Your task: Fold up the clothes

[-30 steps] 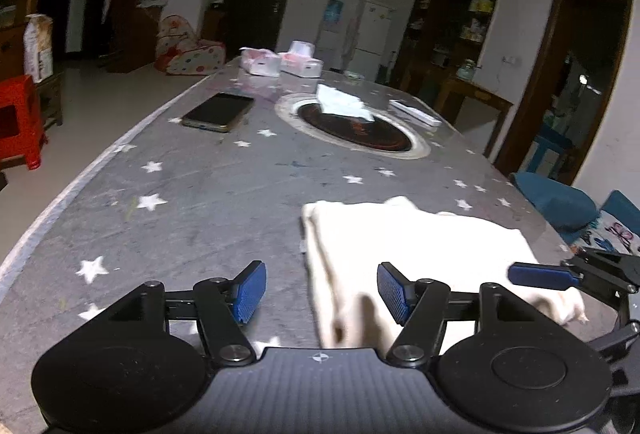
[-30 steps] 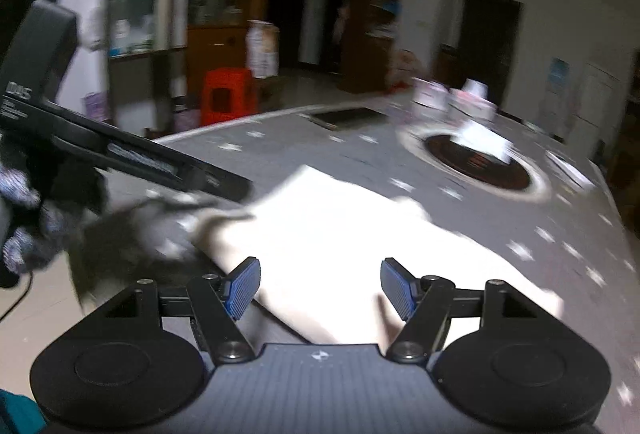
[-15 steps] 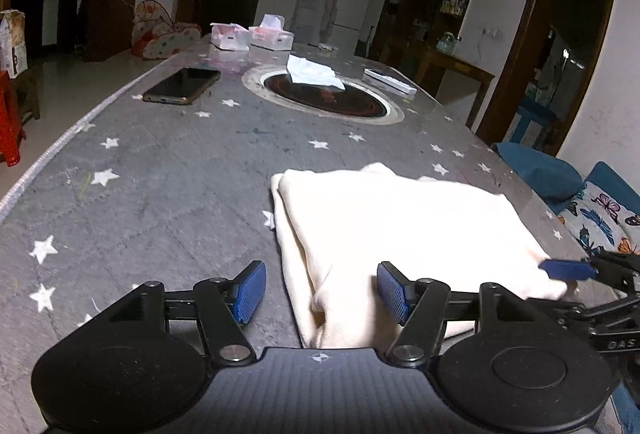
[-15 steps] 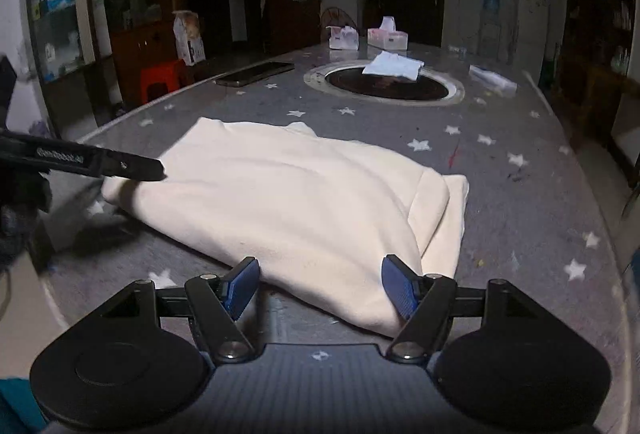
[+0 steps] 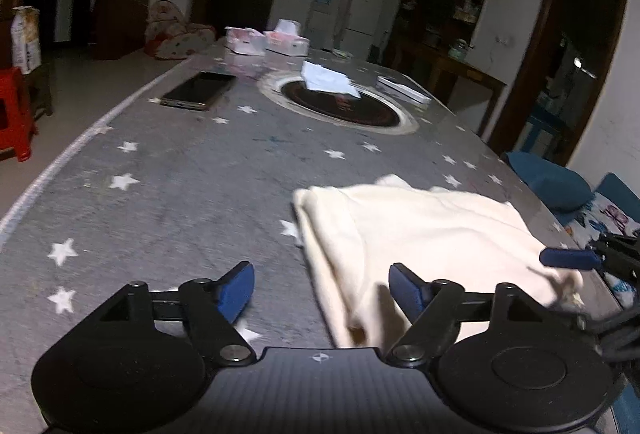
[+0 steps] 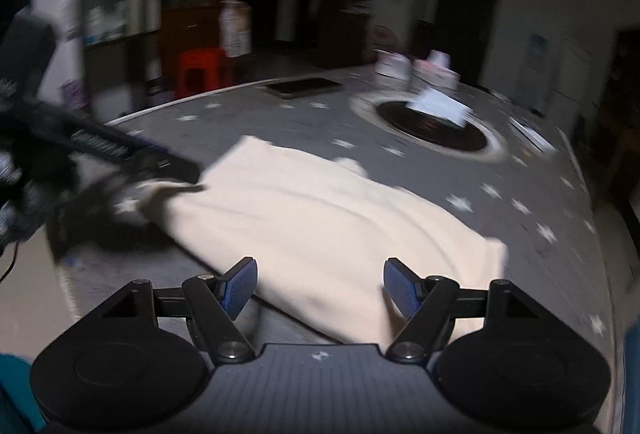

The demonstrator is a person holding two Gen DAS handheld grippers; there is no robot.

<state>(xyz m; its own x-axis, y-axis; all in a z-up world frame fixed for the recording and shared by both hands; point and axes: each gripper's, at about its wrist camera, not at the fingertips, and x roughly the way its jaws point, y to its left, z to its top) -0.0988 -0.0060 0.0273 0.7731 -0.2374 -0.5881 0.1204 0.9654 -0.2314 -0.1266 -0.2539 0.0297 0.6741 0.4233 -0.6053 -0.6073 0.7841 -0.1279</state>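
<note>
A cream folded garment lies flat on the grey star-patterned table, also in the right wrist view. My left gripper is open and empty, just in front of the garment's near left corner. My right gripper is open and empty, over the garment's near edge. One of the right gripper's fingers shows in the left wrist view at the garment's right corner. The left gripper's body shows in the right wrist view at the garment's left end.
A phone, two tissue boxes, a white paper on a round dark inset and a flat white box sit farther back. A red stool stands left of the table. Blue cushions lie to the right.
Both grippers have shifted over the garment's ends and the views have swung, the right one leftward with blur. The garment lies as before. Both grippers stay open.
</note>
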